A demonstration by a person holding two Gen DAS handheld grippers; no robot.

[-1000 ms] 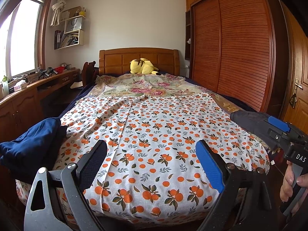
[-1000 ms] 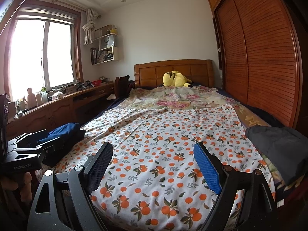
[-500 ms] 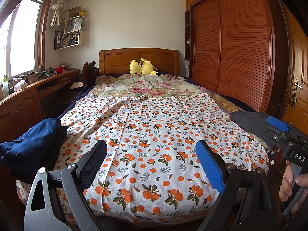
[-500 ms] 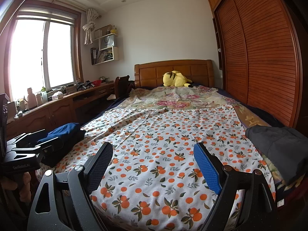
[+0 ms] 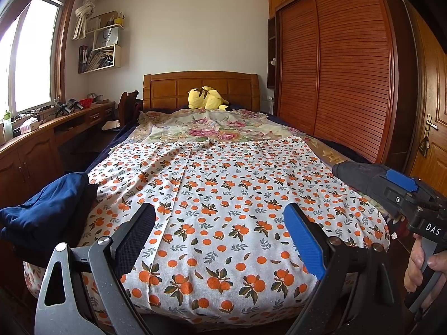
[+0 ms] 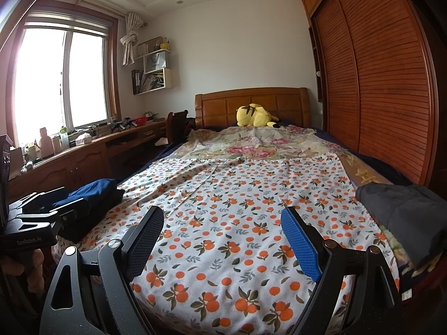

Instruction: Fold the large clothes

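Cloth with an orange-fruit print (image 5: 223, 195) is lying spread flat over the near half of the bed (image 5: 332, 150), its front edge hanging over the foot. A floral sheet (image 5: 212, 128) is showing beyond it. The left gripper (image 5: 219, 240) and the right gripper (image 6: 222, 240) are both hovering above the near edge, jaws standing wide apart with nothing between them. Fabric is appearing thin, light and limp, with soft creases running lengthwise; it is likely sagging and sliding once lifted. The two near corners are offering the soundest hold, one per gripper, pinched well in from the hem. A dark blue garment (image 5: 47, 209) is sitting at the left edge and a grey one (image 6: 405, 217) at the right, both clear of the cloth's middle.
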